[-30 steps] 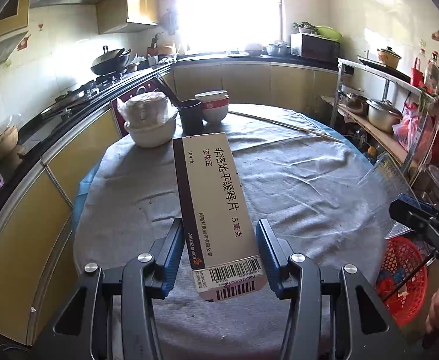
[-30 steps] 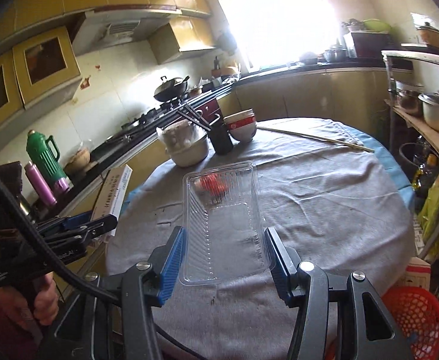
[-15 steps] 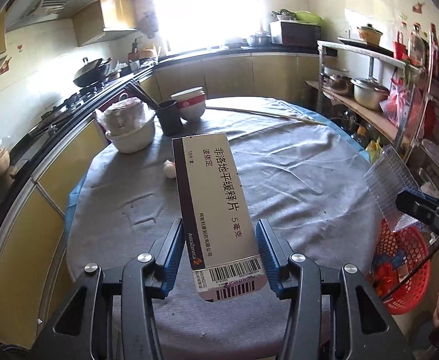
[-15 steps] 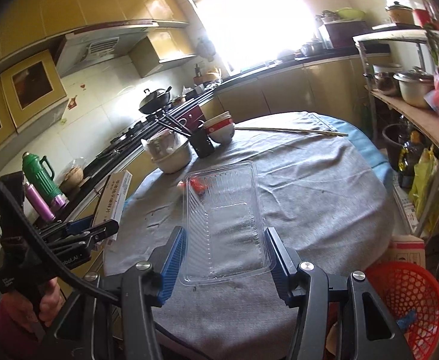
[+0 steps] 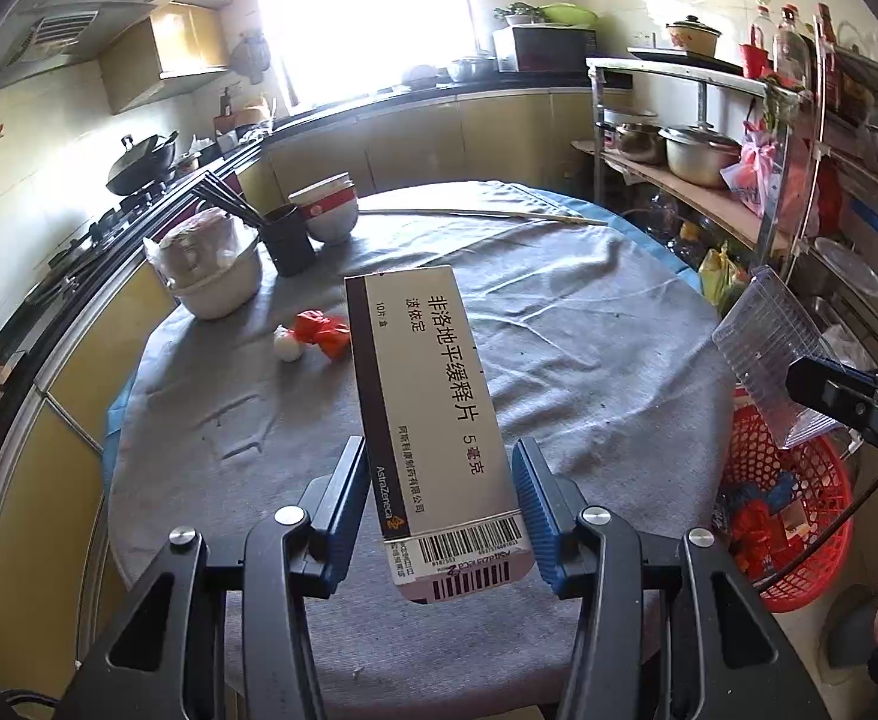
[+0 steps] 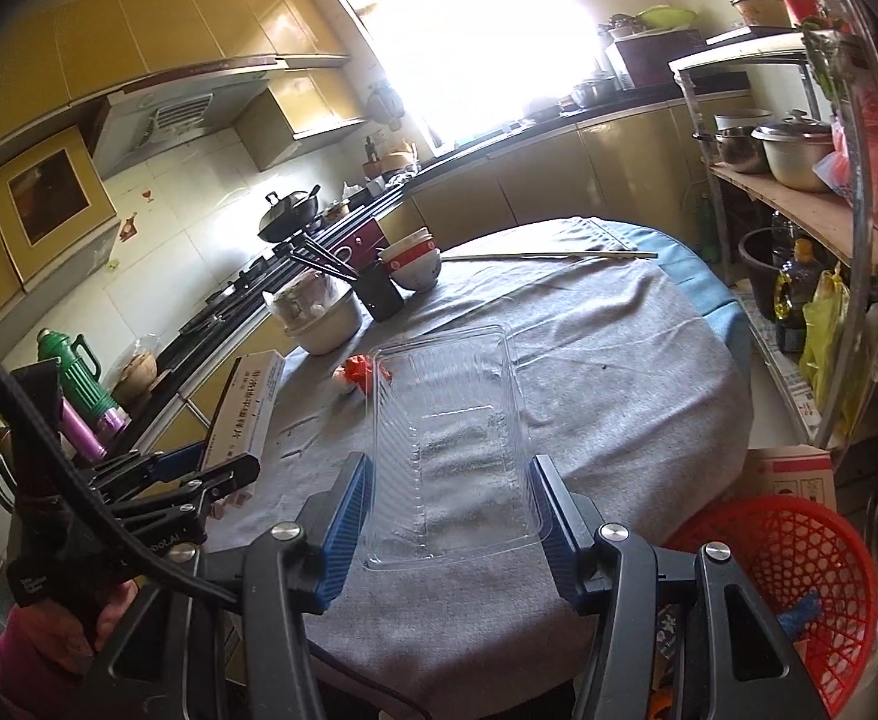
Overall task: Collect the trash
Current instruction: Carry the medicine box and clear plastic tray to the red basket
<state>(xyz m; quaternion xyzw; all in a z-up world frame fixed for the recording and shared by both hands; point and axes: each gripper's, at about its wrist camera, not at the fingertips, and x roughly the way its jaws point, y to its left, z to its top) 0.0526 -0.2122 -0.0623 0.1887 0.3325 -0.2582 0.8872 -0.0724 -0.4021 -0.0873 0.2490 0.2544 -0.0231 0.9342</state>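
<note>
My left gripper (image 5: 439,462) is shut on a long white medicine box (image 5: 433,408) with a dark stripe and barcodes, held over the round table (image 5: 589,360). The right gripper (image 6: 451,474) is shut on a clear plastic tray (image 6: 451,408), gripped by its long sides. Each gripper shows in the other view: the right one (image 5: 847,402) with the tray (image 5: 769,354) above a red mesh basket (image 5: 799,510), the left one (image 6: 199,474) with the box (image 6: 247,402). A red wrapper (image 5: 319,330) and a small white ball lie on the grey cloth.
The red basket (image 6: 787,570) with scraps inside stands on the floor by the table's right edge, a cardboard box (image 6: 793,474) behind it. Bowls (image 5: 217,276), a black cup of chopsticks (image 5: 289,240) and a long stick (image 5: 481,215) sit at the table's far side. A metal shelf rack (image 5: 709,192) stands at right.
Both grippers have drifted sideways towards the red basket, keeping their loads. The basket shows larger in both views, and the red wrapper and white ball have come out from behind the box.
</note>
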